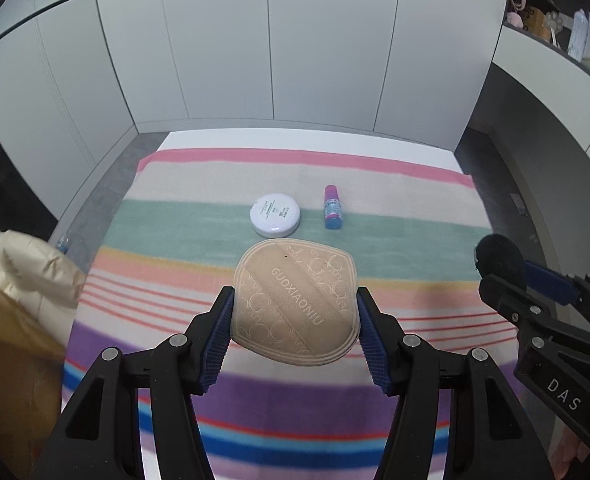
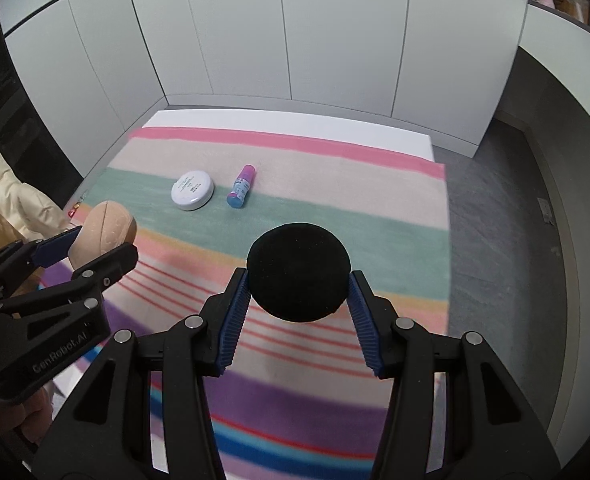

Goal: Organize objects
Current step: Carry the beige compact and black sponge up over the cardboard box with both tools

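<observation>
My left gripper is shut on a beige powder puff printed with lettering, held above the striped blanket. My right gripper is shut on a round black puff, also lifted off the blanket. In the left wrist view the right gripper shows at the right edge with the black puff. In the right wrist view the left gripper appears at the left with the beige puff. A white round compact and a pink and blue tube lie on the green stripe.
The blanket covers a white table backed by white cabinet doors. Grey floor lies to the right. A cream padded jacket sits at the left. Shelves with small items are at the upper right.
</observation>
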{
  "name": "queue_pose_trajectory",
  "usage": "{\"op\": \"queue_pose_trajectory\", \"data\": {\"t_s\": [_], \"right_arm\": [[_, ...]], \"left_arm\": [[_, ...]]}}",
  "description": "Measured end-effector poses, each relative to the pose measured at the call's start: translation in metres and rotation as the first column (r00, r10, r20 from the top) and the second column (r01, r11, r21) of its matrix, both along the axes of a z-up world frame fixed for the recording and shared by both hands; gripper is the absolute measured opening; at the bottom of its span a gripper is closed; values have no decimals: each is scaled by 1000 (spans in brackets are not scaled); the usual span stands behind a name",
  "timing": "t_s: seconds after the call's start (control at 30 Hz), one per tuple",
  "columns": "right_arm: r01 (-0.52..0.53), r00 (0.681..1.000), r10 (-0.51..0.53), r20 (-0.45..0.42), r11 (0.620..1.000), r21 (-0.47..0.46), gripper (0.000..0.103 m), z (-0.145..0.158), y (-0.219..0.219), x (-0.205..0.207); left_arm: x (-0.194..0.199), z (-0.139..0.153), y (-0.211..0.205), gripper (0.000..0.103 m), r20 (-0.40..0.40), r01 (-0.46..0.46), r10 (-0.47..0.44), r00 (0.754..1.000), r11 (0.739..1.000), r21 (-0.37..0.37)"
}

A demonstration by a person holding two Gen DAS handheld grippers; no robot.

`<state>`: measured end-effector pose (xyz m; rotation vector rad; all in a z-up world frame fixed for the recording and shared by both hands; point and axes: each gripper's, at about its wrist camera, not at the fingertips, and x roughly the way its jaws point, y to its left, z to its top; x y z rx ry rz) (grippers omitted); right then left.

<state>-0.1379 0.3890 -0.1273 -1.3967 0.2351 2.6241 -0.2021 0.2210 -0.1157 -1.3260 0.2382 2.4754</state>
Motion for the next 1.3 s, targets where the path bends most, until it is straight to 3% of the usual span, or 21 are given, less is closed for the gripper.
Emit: {"op": "queue_pose_trajectory", "data": {"t_s": [0.57,0.93,1.3], "right_arm": [[-4,1000,5,-30,1000,18,52,91,-16,95],[-34,998,35,-54,999,24,52,97,-33,95],[-25,998,27,-63,999,19,52,98,-41,79]], "left_arm": [[86,88,-31,60,-73,48,-42,996,996,75],[84,97,-51,60,-94,-12,27,995,987,157],[76,98,-69,60,-132,-19,39,991,989,148]]}}
